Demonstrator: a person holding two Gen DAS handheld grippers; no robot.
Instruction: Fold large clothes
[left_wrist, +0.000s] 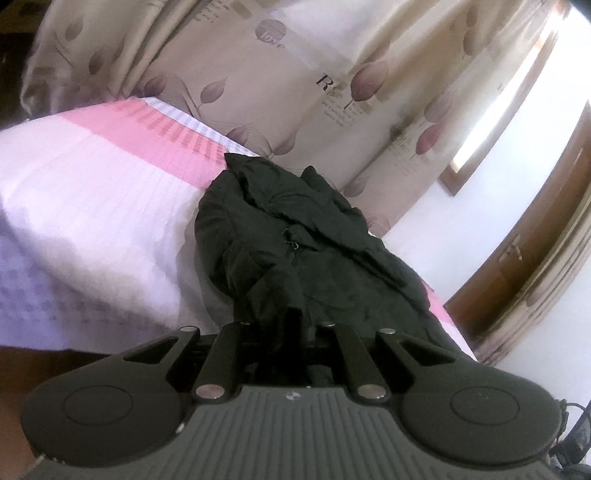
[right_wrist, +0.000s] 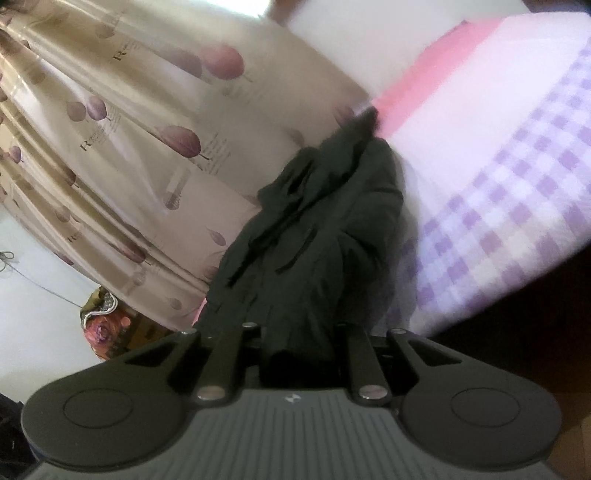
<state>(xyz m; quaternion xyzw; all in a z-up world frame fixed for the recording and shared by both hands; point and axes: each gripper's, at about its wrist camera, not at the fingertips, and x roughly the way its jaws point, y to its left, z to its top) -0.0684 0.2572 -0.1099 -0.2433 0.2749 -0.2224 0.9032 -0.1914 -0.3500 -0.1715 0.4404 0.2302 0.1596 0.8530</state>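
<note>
A black jacket (left_wrist: 295, 236) lies bunched on a bed with a pink, white and lilac checked cover (left_wrist: 92, 206). My left gripper (left_wrist: 291, 325) is shut on the near edge of the jacket; the cloth hides its fingertips. In the right wrist view the same black jacket (right_wrist: 317, 229) stretches away from me along the bed's edge. My right gripper (right_wrist: 299, 343) is shut on another part of its near edge, with the fabric bunched between the fingers. The bed cover (right_wrist: 498, 192) lies to the right there.
A beige curtain with purple leaf prints (left_wrist: 295, 74) hangs behind the bed and also shows in the right wrist view (right_wrist: 129, 147). A wooden door frame (left_wrist: 535, 240) stands at the right. A heap of coloured cloth (right_wrist: 107, 328) lies on the floor at the left.
</note>
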